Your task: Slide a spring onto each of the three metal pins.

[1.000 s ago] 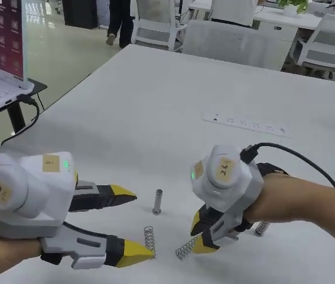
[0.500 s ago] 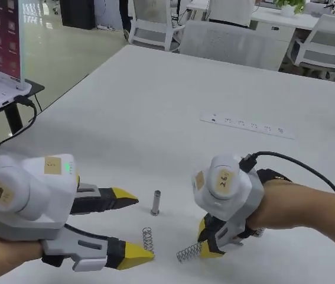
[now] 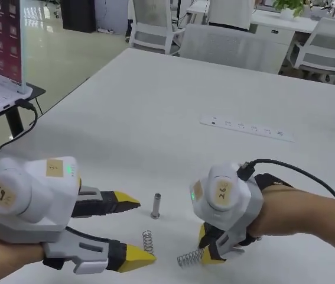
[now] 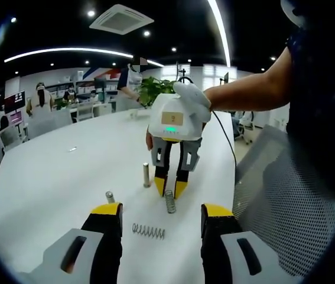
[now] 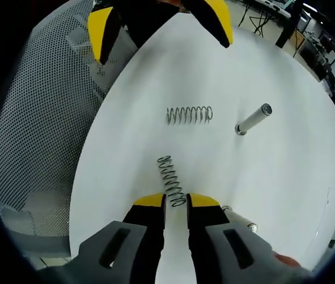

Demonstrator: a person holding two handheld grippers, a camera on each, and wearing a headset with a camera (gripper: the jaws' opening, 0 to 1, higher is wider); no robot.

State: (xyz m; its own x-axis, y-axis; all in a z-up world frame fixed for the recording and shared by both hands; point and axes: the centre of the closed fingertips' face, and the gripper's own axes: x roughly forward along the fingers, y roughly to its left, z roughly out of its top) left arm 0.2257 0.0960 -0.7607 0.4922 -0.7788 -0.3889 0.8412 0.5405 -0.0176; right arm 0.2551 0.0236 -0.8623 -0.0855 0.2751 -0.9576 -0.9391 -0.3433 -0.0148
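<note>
The right gripper (image 5: 176,201) pinches the end of one spring (image 5: 171,171) lying on the table (image 3: 185,106), the left gripper (image 4: 162,211) is wide open, a second spring (image 3: 148,241) lies near the standing pin (image 3: 156,206), and no pin I can see has a spring on yet.

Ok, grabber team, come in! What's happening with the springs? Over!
Right gripper shut on one spring's end. Left gripper open, second spring loose on the table before it. Metal pin upright, bare, nothing blocking.
</note>
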